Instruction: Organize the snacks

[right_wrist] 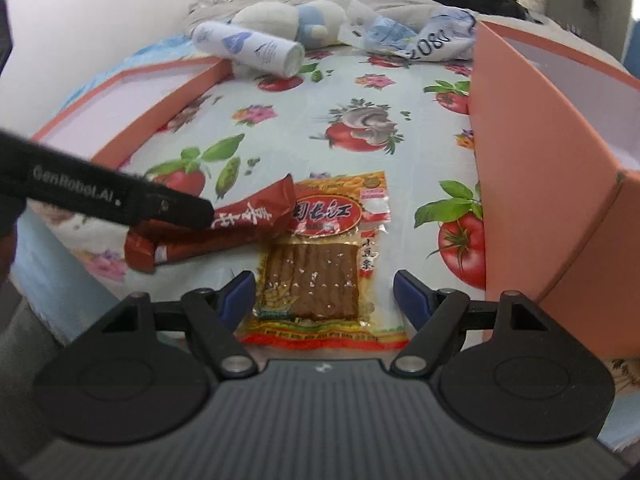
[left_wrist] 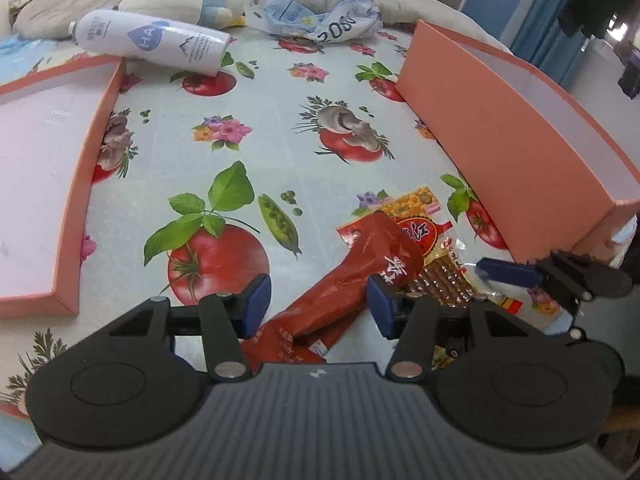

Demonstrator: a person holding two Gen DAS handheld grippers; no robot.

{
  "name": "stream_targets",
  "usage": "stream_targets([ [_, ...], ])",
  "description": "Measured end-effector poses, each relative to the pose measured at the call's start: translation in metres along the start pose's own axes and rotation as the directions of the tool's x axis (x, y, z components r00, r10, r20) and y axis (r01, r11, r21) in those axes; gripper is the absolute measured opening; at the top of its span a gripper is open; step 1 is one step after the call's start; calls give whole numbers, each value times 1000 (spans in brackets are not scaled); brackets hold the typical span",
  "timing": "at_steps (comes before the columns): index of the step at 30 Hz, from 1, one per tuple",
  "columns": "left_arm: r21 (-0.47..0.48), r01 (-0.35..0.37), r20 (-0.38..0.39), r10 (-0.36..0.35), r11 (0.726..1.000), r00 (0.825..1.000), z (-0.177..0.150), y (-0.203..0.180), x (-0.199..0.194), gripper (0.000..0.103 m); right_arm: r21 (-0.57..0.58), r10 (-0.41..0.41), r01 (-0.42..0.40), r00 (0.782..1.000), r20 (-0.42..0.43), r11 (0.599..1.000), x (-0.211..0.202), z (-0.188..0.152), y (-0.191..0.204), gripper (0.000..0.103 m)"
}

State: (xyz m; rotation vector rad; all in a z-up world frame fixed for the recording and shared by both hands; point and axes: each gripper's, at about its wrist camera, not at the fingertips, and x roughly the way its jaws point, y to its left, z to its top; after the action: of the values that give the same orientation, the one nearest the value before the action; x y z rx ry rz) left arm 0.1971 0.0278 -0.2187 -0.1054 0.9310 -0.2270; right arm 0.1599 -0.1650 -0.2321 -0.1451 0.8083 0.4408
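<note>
1. The red snack packet (right_wrist: 224,228) lies flat on the bed's vegetable-print cloth (left_wrist: 248,128), long axis slanting, far end overlapping the yellow bean-strip packet (right_wrist: 320,264).
2. Left gripper (left_wrist: 318,300) fingers stand apart, straddling the red packet.
3. Right gripper (right_wrist: 324,294) fingers stand apart, flanking the yellow packet.

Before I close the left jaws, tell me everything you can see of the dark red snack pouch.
The dark red snack pouch is a long, crinkled, glossy packet with white characters printed on it and a hang hole near its far end. It lies flat on the tablecloth, slanted, its far end overlapping the top of the clear bean-strip packet. The left gripper stands open astride its middle; whether the pads touch it is unclear. The near end is folded under.
</note>
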Motion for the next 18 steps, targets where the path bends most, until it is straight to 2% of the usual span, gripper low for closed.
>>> stream_targets([
  [7, 2, 10, 47, -10, 1000, 999, -1, 8, -12, 63, -22, 7, -7, 1000, -23, 1000, 3, 2, 4, 77],
  [10, 5, 22, 68, -22, 1000, 997, 0, 12, -18, 65, -28, 14, -15, 999, -35, 999, 2, 5, 4, 69],
  [11, 12, 30, 70, -31, 999, 997, 0, 12, -19, 65, -33, 16, -18, 999, -43, 999, 1, 7, 6, 63],
  [12, 24, 38, 68, -40, 999, 997, -1, 11, -20, 65, -35, 17, -18, 999, -49, 999, 0, 8, 8, 57],
  [15, 76, 51, 44, -55, 996, 998, -6, 6, -19, 65, -55, -10, 7, 999, -52, 998, 0, 8, 15, 55],
  [18, 172, 32, 16, -36, 985, 999, -15, -2, -17, 65, -5, 3, -3, 999, -52, 1000, -3, 10, 9, 54],
])
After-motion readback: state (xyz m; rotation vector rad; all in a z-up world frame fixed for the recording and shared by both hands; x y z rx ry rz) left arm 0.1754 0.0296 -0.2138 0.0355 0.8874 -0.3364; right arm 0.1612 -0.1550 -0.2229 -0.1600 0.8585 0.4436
